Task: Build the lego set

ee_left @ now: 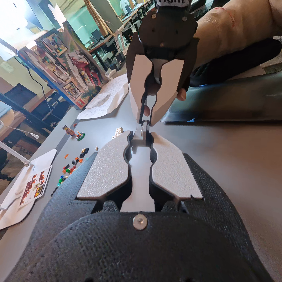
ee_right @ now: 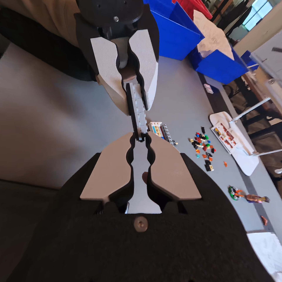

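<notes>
A long grey and black lego assembly [ee_right: 139, 120] is held in the air above the grey table [ee_right: 61, 122], gripped at both ends. My left gripper [ee_left: 141, 133] is shut on one end of it [ee_left: 138, 138]. My right gripper [ee_right: 140, 135] is shut on the other end. In the left wrist view the right gripper [ee_left: 145, 122] comes down from above, tip to tip with the left one. In the right wrist view the left gripper [ee_right: 137, 109] reaches in from the top. A partial build of tan, white, blue and grey bricks [ee_right: 161, 132] lies just beside the grippers.
Several small loose pieces [ee_right: 203, 145] lie in a pile near a sticker sheet on white paper [ee_right: 224, 137]. A minifigure [ee_left: 68, 130] and a small green build [ee_left: 80, 135] lie farther off. The set's box [ee_left: 64, 65], a white paper bag [ee_left: 106, 97] and blue bins [ee_right: 175, 35] stand at the table's edges. The tips of both grippers are at nearly the same place.
</notes>
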### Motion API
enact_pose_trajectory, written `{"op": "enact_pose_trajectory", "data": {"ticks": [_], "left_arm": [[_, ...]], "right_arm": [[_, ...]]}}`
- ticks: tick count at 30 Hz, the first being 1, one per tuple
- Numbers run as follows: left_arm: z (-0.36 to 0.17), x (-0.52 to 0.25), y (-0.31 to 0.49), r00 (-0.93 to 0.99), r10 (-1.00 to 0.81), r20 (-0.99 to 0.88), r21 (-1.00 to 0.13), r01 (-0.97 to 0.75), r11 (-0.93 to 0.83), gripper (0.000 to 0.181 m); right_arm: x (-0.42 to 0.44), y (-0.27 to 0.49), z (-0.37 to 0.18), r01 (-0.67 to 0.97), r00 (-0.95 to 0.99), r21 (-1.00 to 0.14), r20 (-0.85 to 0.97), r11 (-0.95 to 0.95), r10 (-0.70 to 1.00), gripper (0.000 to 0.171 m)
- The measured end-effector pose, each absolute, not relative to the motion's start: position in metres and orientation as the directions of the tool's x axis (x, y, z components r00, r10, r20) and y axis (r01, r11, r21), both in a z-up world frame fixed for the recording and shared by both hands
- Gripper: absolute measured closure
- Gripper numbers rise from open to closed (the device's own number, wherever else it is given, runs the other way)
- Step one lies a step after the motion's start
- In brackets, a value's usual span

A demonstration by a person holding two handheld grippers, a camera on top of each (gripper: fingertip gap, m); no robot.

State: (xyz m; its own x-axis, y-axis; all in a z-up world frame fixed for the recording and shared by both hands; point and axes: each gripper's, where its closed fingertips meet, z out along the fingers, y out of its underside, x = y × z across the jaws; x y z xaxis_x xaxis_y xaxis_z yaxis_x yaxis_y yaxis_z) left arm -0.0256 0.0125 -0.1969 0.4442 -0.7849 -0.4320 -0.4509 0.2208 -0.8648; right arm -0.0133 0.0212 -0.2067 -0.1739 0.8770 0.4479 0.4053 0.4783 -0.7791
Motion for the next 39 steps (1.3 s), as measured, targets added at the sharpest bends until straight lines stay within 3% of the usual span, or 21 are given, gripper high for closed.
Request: {"op": "enact_pose_trajectory", "data": {"ticks": [22,39], "left_arm": [[-0.185,-0.018,-0.009,0.327,-0.7,-0.635,-0.744,-0.503,0.439,0.16],[-0.169,-0.021,-0.011,0.384,-0.734,-0.56,-0.82,-0.383,0.426,0.161]], "right_arm": [[-0.01,0.003,-0.201,0.293,-0.265,-0.831,0.405,0.474,0.875,0.16],[-0.011,0.004,-0.184,0.234,-0.198,-0.8,0.517,0.552,0.833,0.159]]}}
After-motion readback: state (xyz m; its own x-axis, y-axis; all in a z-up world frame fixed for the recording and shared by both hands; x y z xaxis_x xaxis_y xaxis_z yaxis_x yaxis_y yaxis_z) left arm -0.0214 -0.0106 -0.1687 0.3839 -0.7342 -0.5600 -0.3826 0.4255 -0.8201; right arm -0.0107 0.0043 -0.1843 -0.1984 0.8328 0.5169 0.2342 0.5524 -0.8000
